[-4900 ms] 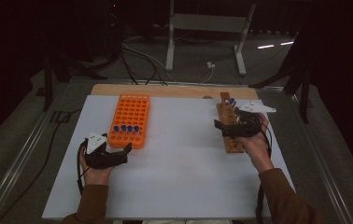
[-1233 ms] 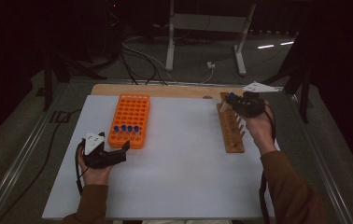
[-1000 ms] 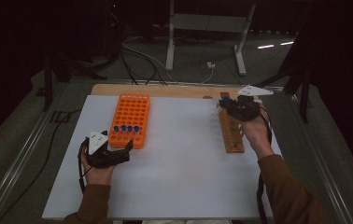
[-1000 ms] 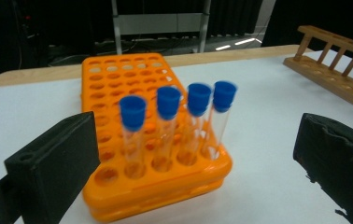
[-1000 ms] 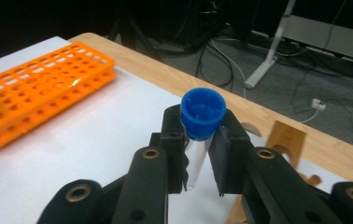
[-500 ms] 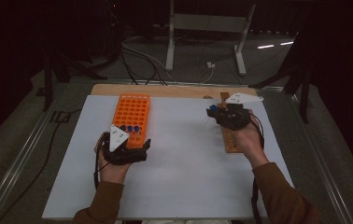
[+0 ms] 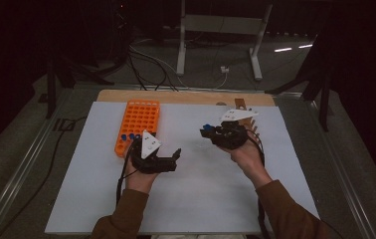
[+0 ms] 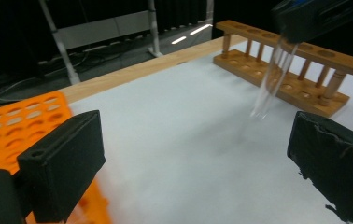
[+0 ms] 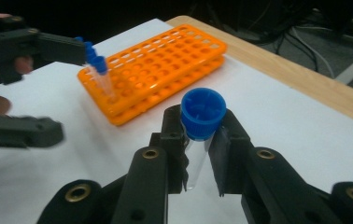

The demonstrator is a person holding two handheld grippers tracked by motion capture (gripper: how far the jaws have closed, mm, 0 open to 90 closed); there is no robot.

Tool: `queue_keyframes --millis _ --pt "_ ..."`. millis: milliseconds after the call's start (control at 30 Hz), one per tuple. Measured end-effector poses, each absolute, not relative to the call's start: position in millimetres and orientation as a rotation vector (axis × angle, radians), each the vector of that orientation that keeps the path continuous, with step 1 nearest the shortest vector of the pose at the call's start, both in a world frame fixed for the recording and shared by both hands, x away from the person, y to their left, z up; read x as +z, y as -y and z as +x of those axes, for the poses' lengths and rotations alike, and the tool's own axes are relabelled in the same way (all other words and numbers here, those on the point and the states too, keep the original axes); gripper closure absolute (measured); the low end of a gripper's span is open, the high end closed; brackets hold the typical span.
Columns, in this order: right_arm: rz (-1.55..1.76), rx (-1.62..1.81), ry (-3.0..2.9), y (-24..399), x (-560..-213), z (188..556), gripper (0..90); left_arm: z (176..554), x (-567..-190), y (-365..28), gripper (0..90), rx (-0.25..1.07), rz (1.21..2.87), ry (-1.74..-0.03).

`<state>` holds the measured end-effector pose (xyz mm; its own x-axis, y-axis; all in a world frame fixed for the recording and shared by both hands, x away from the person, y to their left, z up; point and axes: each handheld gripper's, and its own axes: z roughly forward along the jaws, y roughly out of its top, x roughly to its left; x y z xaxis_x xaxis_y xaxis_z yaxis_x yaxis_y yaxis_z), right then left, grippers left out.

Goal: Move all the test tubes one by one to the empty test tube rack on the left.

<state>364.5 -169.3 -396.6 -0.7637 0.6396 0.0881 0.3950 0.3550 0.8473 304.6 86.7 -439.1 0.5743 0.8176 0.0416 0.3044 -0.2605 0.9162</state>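
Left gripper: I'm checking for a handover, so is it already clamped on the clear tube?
No: the left gripper jaws stand wide apart, and the tube hangs from the right gripper.

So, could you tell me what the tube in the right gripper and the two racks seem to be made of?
The tube looks like clear plastic or glass, see-through, with a matte blue, probably plastic cap. The orange rack looks like moulded plastic: uniform colour, gridded holes. The other rack looks like unpainted wood: pale brown, turned posts.
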Motion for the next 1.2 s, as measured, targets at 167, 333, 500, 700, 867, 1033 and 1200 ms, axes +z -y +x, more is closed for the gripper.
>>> queue_keyframes --millis 167,333,500,700,867,1033,1200 --pt "0.924 1.391 -2.396 157.7 -401.2 361.4 76.9 305.8 -441.3 -74.4 5.0 0.641 1.836 -0.894" --pt "0.897 1.402 -2.424 147.1 -402.5 356.3 76.9 306.6 -443.3 -64.9 7.3 0.628 1.836 -0.882" --pt "0.870 1.413 -2.439 138.4 -402.9 351.7 76.9 307.1 -445.3 -57.7 15.5 0.607 1.843 -0.868" --pt "0.848 1.433 -2.453 132.5 -402.0 347.9 76.9 306.9 -446.4 -55.4 39.0 0.589 1.840 -0.853" --pt "0.842 1.446 -2.460 130.1 -401.3 345.6 76.9 306.3 -447.0 -54.3 56.7 0.559 1.843 -0.822" --pt "0.840 1.444 -2.466 129.6 -401.8 346.0 76.9 305.8 -446.4 -55.0 68.6 0.546 1.841 -0.797" --pt "0.849 1.443 -2.468 130.1 -402.6 346.7 76.9 306.1 -446.7 -55.9 75.8 0.531 1.842 -0.791"
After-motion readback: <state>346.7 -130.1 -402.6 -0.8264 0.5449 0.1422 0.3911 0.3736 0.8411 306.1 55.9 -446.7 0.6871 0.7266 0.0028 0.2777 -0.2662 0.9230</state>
